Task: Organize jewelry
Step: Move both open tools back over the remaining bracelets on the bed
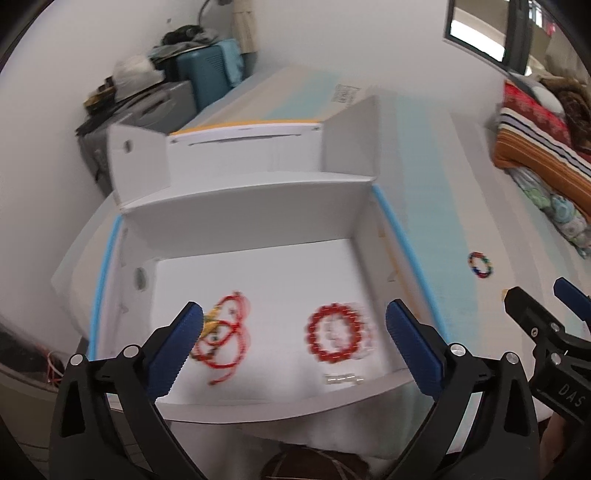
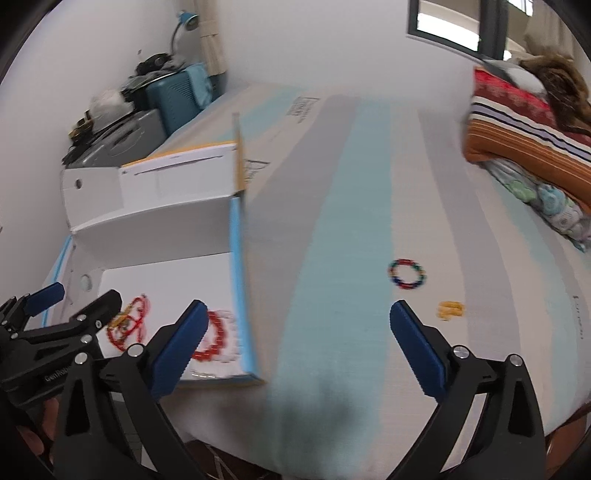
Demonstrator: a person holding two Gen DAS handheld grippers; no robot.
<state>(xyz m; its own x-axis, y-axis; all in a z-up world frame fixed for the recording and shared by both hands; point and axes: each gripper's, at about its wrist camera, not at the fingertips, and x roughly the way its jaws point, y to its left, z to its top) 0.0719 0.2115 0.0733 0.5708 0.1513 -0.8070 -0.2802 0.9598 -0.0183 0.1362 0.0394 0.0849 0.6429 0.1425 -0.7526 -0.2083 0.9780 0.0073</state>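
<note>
While both spread wide, left claw (image 1: 293,319) overhangs box (image 1: 258,218).

Bright, even daylight from the window (image 2: 456,26) — soft shadows, motion blur throughout, heavy fisheye bending and dark corners.

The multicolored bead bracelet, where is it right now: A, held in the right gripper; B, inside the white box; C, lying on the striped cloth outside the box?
C: the multicolored bead bracelet lies on the striped cloth, outside the white box; the right gripper is open and empty.
</note>
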